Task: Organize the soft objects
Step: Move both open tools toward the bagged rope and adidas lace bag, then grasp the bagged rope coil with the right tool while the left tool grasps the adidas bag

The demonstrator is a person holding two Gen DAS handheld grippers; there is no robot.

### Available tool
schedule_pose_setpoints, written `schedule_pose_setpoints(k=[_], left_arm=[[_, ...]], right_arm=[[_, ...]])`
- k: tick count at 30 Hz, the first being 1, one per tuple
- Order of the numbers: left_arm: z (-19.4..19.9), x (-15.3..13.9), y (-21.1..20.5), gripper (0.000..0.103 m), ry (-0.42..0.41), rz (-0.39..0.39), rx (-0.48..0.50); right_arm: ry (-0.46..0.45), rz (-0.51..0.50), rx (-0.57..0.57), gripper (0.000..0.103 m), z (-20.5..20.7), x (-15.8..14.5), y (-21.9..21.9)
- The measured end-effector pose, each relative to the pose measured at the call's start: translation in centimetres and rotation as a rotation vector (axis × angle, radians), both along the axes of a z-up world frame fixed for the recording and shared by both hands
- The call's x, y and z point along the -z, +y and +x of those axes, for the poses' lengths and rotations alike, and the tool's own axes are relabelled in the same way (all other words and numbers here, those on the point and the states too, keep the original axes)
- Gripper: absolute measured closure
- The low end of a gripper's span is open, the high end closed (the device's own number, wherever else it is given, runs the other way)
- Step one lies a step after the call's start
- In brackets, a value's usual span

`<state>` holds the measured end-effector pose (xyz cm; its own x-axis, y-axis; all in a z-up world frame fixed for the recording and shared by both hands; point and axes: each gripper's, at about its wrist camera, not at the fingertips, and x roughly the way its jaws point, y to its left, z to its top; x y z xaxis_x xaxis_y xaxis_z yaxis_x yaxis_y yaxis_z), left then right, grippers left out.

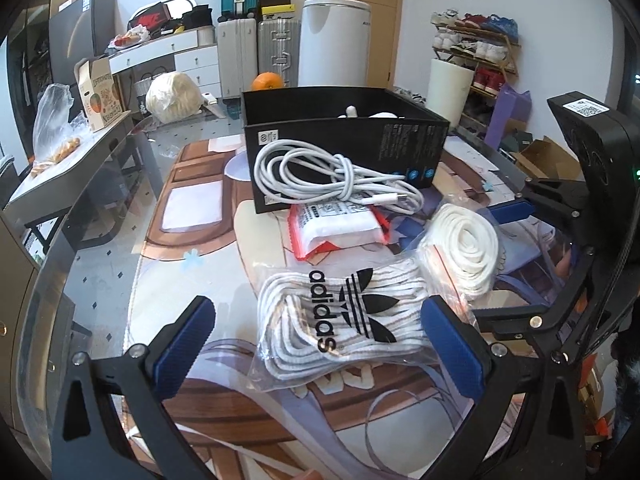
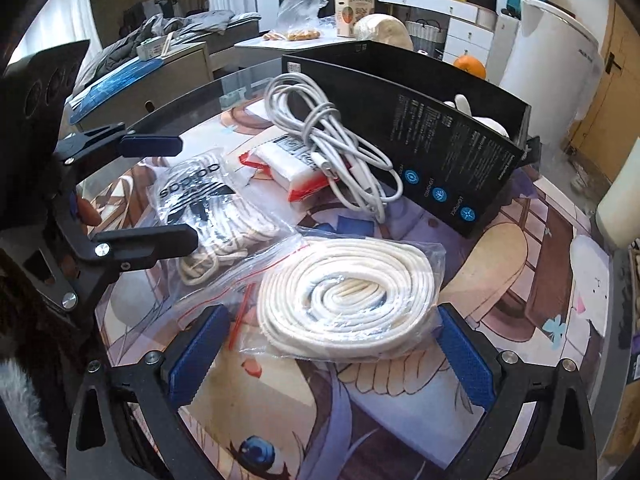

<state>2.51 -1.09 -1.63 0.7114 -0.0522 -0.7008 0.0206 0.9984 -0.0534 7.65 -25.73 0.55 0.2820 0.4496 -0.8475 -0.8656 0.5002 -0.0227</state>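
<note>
Both the left gripper (image 1: 320, 344) and right gripper (image 2: 328, 348) are gaping wide, holding nothing. White soft items (image 1: 362, 113) are already sitting in the black cardboard box (image 1: 348, 136); the bagged Adidas laces (image 1: 340, 320), bagged white cord coil (image 2: 348, 300), white cable bundle (image 1: 336, 178) and red-edged white packet (image 1: 340, 228) are still waiting outside.

Left tongs (image 1: 320, 344) spread wide, low; right tongs (image 2: 332, 348) spread wide, low.

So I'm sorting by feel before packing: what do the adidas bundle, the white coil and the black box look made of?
The adidas bundle looks like woven textile cord, speckled white, in a clear glossy plastic bag that crinkles and glints. The white coil seems to be flat matte cotton-like cord, also bagged in clear film with a red zip strip. The black box looks like rigid matte printed cardboard.
</note>
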Motion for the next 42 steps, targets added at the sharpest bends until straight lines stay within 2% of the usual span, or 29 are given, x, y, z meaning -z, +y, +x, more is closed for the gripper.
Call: schedule_pose_setpoints(k=[10, 17, 24, 29, 36, 42], left_arm=[[0.2, 0.2, 1.3, 0.0, 0.006, -0.007, -0.052], [0.1, 0.3, 1.9, 0.0, 0.008, -0.006, -0.071], [0.1, 0.3, 2.1, 0.0, 0.008, -0.008, -0.073], [0.0, 0.4, 2.2, 0.0, 0.006, -0.006, -0.072], [-0.1, 0.2, 1.8, 0.0, 0.001, -0.037, -0.026], [-0.2, 0.3, 0.9, 0.0, 0.011, -0.01, 0.005]], right_arm=[[0.006, 0.001, 0.067, 0.001, 1.9, 0.1, -1.1], [-0.009, -0.017, 0.114, 0.001, 3.2, 0.0, -3.7], [-0.018, -0.039, 0.199, 0.001, 4.5, -0.3, -7.2], [0.013, -0.04, 0.288, 0.001, 6.1, -0.2, -9.0], [0.035, 0.034, 0.232, 0.001, 5.2, -1.3, -7.8], [0.086, 0.06, 0.237, 0.001, 5.1, -0.8, -3.7]])
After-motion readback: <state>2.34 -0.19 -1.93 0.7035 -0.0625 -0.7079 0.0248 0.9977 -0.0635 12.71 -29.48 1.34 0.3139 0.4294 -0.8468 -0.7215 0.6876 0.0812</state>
